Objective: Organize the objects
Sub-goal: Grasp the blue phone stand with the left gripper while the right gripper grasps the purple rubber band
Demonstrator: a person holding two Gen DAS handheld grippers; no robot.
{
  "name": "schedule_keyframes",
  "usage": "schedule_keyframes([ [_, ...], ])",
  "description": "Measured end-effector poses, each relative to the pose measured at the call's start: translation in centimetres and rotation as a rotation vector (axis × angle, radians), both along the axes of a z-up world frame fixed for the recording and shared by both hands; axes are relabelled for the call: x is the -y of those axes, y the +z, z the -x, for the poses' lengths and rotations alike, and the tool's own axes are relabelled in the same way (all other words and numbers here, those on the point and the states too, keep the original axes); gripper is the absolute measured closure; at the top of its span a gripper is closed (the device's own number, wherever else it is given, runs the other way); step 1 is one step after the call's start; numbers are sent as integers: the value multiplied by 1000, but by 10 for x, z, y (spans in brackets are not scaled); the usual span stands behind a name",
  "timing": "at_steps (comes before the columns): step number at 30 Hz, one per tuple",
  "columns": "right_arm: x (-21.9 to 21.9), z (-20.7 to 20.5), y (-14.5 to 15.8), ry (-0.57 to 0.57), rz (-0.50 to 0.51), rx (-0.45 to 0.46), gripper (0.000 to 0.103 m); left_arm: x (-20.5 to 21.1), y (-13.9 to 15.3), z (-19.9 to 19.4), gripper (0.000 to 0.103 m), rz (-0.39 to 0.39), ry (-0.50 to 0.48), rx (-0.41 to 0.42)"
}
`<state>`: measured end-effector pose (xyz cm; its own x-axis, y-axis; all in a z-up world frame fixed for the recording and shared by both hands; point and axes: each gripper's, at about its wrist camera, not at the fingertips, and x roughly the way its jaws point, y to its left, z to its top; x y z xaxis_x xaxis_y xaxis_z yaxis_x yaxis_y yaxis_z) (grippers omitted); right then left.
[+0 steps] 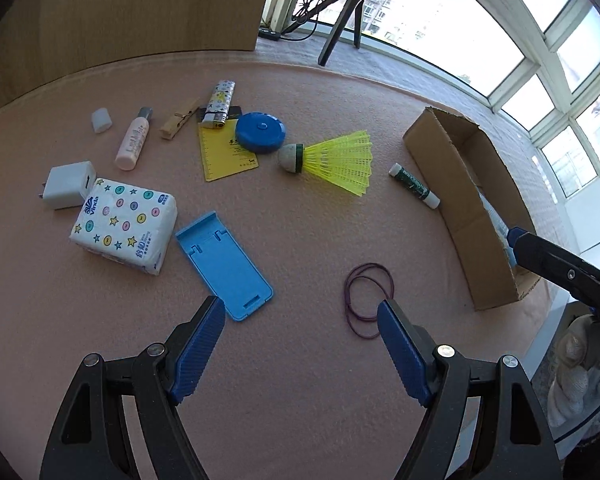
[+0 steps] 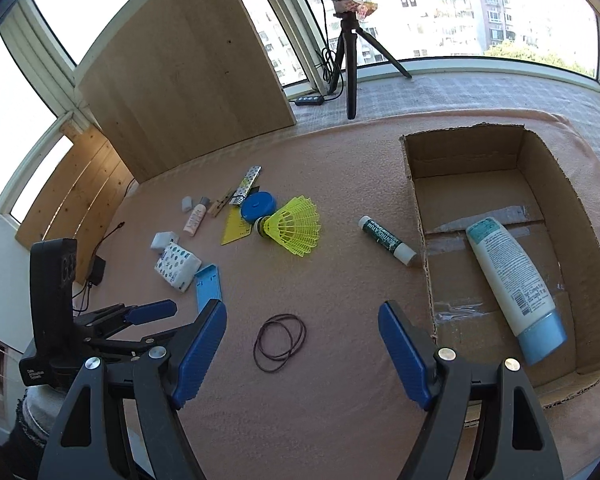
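Observation:
Small items lie scattered on a pink cloth. My left gripper [image 1: 300, 312] is open above the cloth, between a blue phone stand [image 1: 224, 266] and purple rubber bands [image 1: 368, 300]. My right gripper [image 2: 302, 316] is also open, hanging over the rubber bands [image 2: 280, 342]. A yellow shuttlecock [image 1: 332, 160] and a green lip balm stick [image 1: 414, 185] lie further off. The cardboard box [image 2: 416, 216] at the right holds a white lotion tube [image 2: 512, 280]. The left gripper [image 2: 148, 314] shows at the left of the right wrist view.
A tissue pack [image 1: 124, 224], white charger [image 1: 68, 184], pink tube [image 1: 134, 140], clothespin [image 1: 178, 120], lighter [image 1: 219, 104], yellow card [image 1: 226, 152] and blue tape measure [image 1: 260, 130] lie at the left. A tripod [image 2: 350, 60] and wooden board [image 2: 188, 80] stand behind.

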<state>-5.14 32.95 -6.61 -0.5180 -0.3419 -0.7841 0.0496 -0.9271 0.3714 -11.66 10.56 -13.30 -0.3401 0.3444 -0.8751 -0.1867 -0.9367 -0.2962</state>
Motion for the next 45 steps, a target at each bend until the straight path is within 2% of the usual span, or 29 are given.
schedule_keyframes([
  [4, 17, 7, -15, 31, -9, 50, 28, 13, -11, 5, 22, 12, 44, 22],
  [11, 49, 16, -48, 113, -142, 122, 28, 16, -30, 19, 22, 25, 81, 72],
  [17, 67, 16, -67, 170, -264, 131, 28, 10, -41, 33, 22, 58, 98, 88],
  [26, 81, 19, -81, 203, -332, 142, 28, 0, -48, 43, 22, 125, 84, 64],
  [32, 87, 22, -86, 217, -371, 140, 28, -13, -49, 41, 39, 189, 32, 18],
  [35, 92, 23, -89, 230, -387, 139, 28, -11, -49, 43, 56, 203, 18, 6],
  [45, 99, 27, -95, 305, -417, 139, 29, -7, -50, 38, 62, 194, -15, -8],
])
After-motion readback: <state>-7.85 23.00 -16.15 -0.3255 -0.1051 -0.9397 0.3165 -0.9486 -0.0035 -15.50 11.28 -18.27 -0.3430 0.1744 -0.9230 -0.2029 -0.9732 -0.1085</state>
